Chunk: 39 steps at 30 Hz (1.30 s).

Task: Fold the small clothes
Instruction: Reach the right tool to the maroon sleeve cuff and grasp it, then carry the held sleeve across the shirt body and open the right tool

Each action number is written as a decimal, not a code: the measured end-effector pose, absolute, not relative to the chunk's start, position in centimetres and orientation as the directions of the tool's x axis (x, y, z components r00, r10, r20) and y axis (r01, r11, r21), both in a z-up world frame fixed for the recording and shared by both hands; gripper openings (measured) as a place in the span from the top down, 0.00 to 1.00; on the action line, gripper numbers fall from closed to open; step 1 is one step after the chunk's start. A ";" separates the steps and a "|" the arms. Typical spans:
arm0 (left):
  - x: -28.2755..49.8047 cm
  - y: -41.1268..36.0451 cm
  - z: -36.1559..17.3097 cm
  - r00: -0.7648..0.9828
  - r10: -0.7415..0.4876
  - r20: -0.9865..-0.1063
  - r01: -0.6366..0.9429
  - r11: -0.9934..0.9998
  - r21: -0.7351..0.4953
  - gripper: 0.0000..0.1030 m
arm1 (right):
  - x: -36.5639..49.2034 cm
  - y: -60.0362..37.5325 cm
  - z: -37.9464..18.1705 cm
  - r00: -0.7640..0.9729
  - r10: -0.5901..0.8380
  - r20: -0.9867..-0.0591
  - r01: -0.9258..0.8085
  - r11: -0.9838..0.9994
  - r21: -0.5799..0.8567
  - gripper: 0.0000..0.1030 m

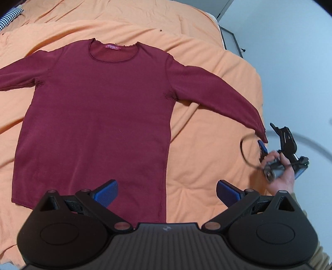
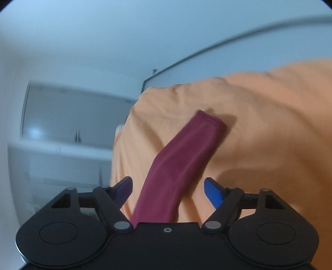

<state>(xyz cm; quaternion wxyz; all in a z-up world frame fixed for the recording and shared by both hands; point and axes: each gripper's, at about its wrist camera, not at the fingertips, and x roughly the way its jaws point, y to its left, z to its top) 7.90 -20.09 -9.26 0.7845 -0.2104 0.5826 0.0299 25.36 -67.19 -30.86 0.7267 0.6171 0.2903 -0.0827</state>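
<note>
A maroon long-sleeved shirt (image 1: 99,108) lies flat, face up, on an orange bedspread (image 1: 203,145), collar far, sleeves spread out. My left gripper (image 1: 167,192) is open above the shirt's lower right hem, holding nothing. My right gripper (image 1: 269,137) is seen in the left wrist view at the end of the shirt's right sleeve (image 1: 226,97), jaws apart beside the cuff. In the right wrist view the right gripper (image 2: 168,192) is open, with the sleeve (image 2: 182,162) running between its blue fingers; the fingers do not press on it.
The bedspread's right edge (image 1: 257,87) drops to a pale floor (image 1: 294,72). A black-and-white checked cloth (image 1: 10,17) sits at the far left corner. A white cabinet and wall (image 2: 62,128) lie beyond the bed in the right wrist view.
</note>
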 end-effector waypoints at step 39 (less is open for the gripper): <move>4.2 -0.1 -15.5 0.460 -0.183 -0.869 -0.470 0.780 -0.413 0.00 | 31.8 -30.8 -17.7 0.594 0.535 -0.601 -0.407 0.844 0.349 0.93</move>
